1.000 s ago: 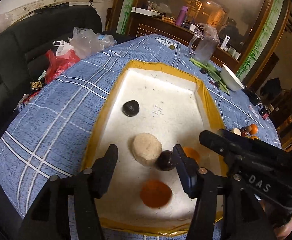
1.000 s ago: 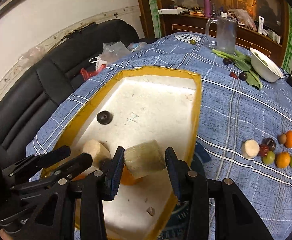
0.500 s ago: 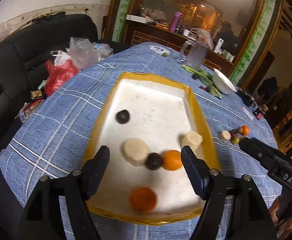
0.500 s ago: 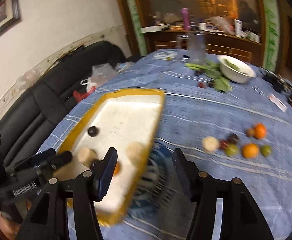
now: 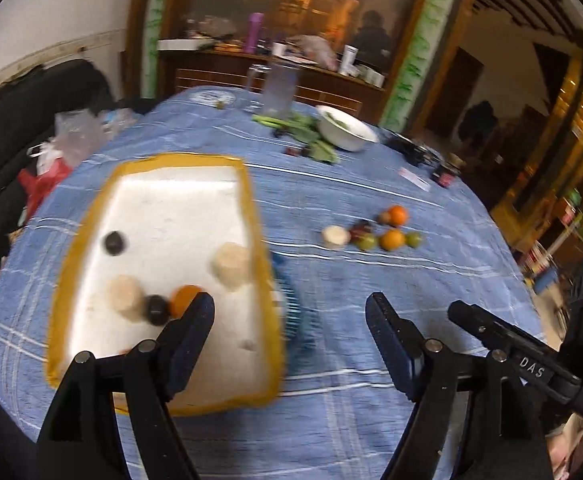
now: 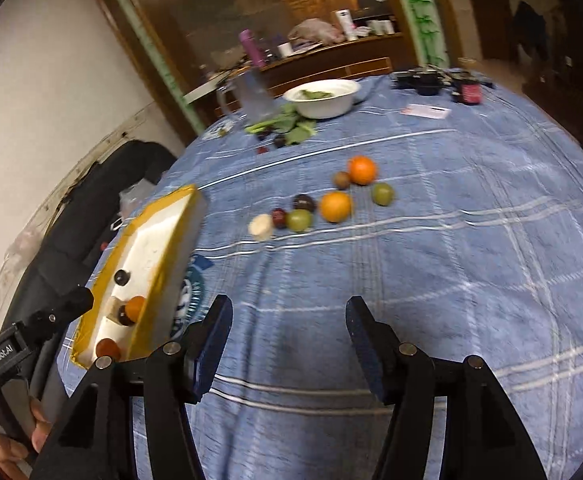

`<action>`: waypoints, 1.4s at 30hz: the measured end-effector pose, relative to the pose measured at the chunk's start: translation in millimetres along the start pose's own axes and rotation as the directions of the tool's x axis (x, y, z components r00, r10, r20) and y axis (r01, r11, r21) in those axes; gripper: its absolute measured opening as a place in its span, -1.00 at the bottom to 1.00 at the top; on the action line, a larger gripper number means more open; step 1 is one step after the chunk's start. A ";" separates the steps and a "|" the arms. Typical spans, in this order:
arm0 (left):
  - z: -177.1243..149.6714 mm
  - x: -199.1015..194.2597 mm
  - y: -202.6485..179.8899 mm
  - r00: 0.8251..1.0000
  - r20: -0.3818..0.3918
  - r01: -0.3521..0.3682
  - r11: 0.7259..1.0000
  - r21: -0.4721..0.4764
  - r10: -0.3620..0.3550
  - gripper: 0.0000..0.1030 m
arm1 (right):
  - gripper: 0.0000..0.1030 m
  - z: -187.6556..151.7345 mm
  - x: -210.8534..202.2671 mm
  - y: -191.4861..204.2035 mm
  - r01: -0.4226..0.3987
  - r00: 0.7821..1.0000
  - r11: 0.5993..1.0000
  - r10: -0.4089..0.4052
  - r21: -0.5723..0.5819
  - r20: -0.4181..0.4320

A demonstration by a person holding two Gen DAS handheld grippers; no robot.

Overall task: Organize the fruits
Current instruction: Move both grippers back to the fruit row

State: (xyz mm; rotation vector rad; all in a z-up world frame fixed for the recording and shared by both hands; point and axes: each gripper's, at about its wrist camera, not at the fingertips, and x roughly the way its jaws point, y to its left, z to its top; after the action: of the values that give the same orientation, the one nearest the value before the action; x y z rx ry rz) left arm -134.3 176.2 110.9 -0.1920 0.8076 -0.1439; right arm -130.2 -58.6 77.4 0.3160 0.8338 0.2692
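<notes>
- Blue checked tablecloth (image 6: pixel 451 240) under warm room light, yellow-rimmed tray (image 5: pixel 257 216) at left, already holding several fruits.
- Loose fruit cluster (image 6: pixel 323 200) lying far and centre, ahead of right gripper (image 6: pixel 287 340); jaws parted, nothing between.
- Left gripper (image 5: pixel 289 336) opening, empty, cluster far-right of it.
- Right gripper judged nearer.

White wall (image 6: pixel 51 92), black sofa (image 5: pixel 7 128), wooden sideboard (image 5: pixel 291 80), dim warm light.
</notes>
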 end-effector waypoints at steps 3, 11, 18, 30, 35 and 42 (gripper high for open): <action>-0.5 3.6 -26.6 1.000 -0.014 0.023 0.999 0.034 -0.023 0.50 | 0.23 -2.4 -15.9 -14.9 0.011 1.000 1.000 -0.012 0.025 0.022; -12.9 2.0 -91.6 0.994 -0.032 0.110 0.983 0.149 -0.106 0.50 | 0.24 -10.6 -67.6 -58.4 0.088 0.989 0.993 -0.097 0.081 0.111; -23.0 10.1 -104.1 0.990 -0.074 0.129 0.978 0.166 -0.118 0.50 | 0.27 -21.6 -82.0 -95.8 0.099 0.986 0.975 -0.122 0.200 0.109; -20.9 14.3 -82.5 0.990 -0.065 0.133 0.985 0.111 -0.127 0.51 | 0.28 -20.2 -66.3 -66.5 0.122 0.987 0.987 -0.132 0.105 0.092; -21.6 30.9 -68.1 0.988 -0.104 0.120 0.990 0.074 -0.112 0.51 | 0.28 -23.6 -45.3 -54.2 0.121 0.991 0.991 -0.124 0.056 0.051; -16.7 44.8 -64.4 0.988 -0.120 0.107 0.990 0.091 -0.096 0.51 | 0.28 -20.2 -21.9 -50.8 0.132 0.991 0.991 -0.132 0.026 0.014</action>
State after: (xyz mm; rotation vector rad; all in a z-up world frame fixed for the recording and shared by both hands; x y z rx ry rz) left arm -119.4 102.6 82.6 -0.1340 0.9047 -0.2917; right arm -154.1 -109.7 60.3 0.2845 0.8396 0.1328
